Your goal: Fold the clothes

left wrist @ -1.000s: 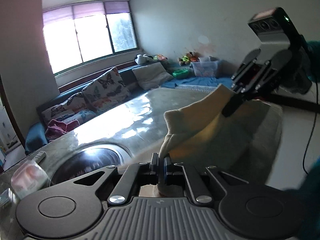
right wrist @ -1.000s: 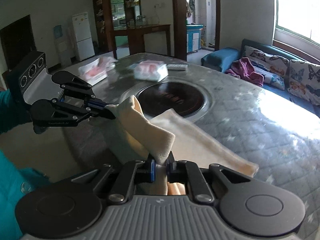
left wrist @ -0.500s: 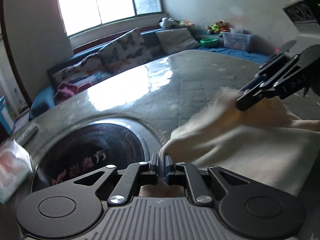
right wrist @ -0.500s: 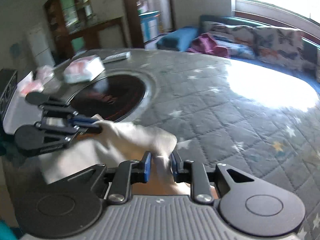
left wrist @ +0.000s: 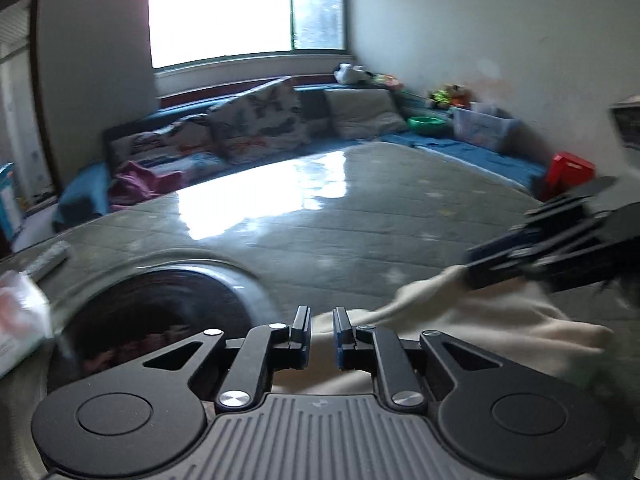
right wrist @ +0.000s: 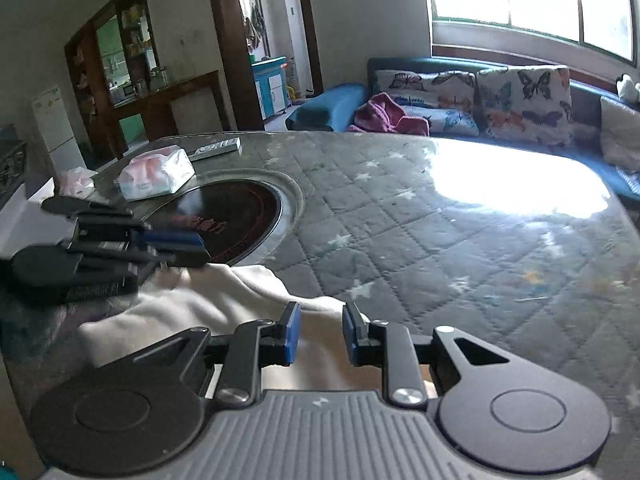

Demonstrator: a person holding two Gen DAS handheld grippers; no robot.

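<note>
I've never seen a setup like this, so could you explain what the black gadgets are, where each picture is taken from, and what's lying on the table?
No robot here: a person holds a two-finger gripper in each hand, with a camera on each looking along its fingers. One picture looks from the left gripper, the other from the right gripper; each also sees the other. A cream garment lies on the quilted table, beside a round dark inset. Farther off are a tissue pack and a remote. Both grippers' jaws stand apart over the cloth; nothing is held.

A home living room: cushioned sofa (right wrist: 480,96), fridge (right wrist: 52,120), quilted table (right wrist: 440,240).
</note>
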